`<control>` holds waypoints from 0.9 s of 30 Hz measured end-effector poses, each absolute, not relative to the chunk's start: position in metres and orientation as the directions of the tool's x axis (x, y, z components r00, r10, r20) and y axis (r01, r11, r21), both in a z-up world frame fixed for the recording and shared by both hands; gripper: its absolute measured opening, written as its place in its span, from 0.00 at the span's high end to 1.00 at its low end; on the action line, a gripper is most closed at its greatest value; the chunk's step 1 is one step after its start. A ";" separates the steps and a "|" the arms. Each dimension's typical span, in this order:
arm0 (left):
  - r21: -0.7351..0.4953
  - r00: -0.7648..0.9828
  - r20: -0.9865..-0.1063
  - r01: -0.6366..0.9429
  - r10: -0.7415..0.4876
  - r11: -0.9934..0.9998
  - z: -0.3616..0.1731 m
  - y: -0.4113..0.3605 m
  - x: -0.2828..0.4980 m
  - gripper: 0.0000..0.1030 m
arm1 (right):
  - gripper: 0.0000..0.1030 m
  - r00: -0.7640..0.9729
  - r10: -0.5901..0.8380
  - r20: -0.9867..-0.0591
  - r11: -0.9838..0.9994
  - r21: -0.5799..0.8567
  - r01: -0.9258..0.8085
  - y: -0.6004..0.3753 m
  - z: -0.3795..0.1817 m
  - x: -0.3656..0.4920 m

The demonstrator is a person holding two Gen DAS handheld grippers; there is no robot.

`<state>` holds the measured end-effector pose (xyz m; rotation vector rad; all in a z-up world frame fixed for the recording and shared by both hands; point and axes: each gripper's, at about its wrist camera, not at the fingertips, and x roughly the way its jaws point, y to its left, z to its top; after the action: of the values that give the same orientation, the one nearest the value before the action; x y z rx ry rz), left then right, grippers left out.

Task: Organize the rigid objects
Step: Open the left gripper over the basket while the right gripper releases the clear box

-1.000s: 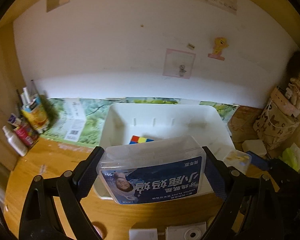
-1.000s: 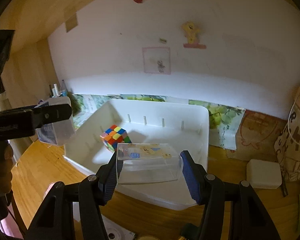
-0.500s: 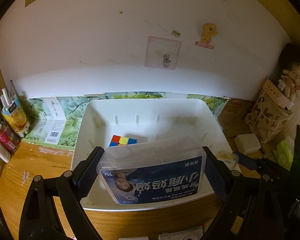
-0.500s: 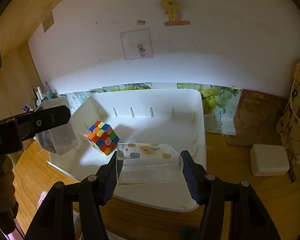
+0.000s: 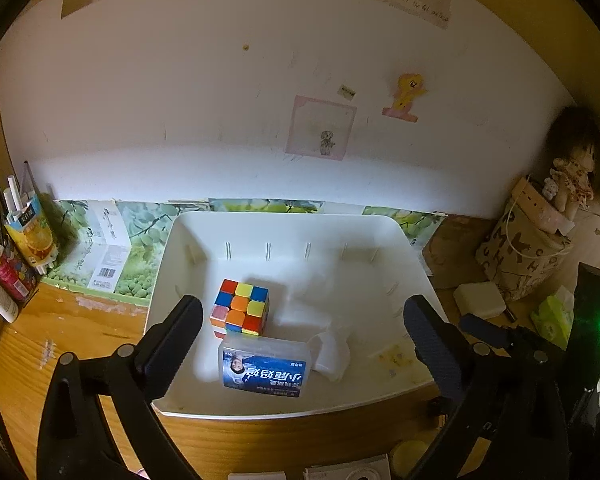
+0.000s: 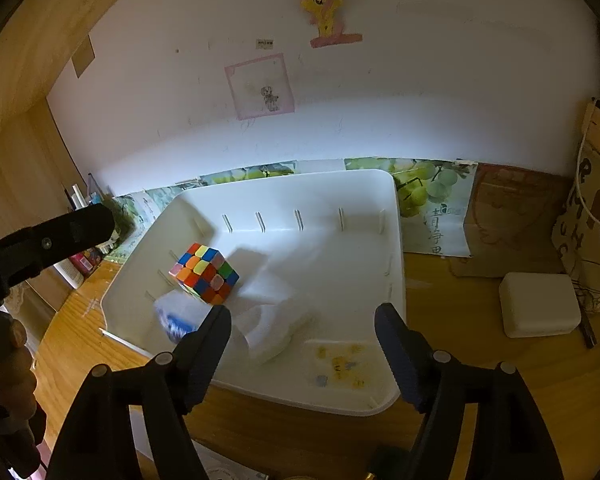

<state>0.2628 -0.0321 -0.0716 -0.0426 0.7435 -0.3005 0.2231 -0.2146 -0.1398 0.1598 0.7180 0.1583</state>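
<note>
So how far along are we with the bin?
Done: the cube, blue-label box and clear box lie in the white bin. In hand: nothing; both tongs, left and right, just opened, empty. Left: maybe the white block on the desk.

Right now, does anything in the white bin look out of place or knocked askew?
Nothing looks damaged or spilled. The clear box with cartoon stickers lies tilted in the white bin, apparently just dropped, near the puzzle cube.

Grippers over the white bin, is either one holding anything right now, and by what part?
Nothing is held: left gripper and right gripper have just opened; blue-labelled box and clear box lie in the bin.
</note>
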 end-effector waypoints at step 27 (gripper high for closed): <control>-0.079 0.814 -0.563 0.120 -0.144 0.990 -0.022 -0.020 0.167 0.02 | 0.27 0.771 0.269 -0.577 0.962 0.206 -0.181 -0.225 -0.091 0.153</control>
<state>0.1669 -0.0201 -0.0217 -0.0403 0.6040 -0.1411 0.1530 -0.2251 -0.0912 0.1416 0.6463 0.2446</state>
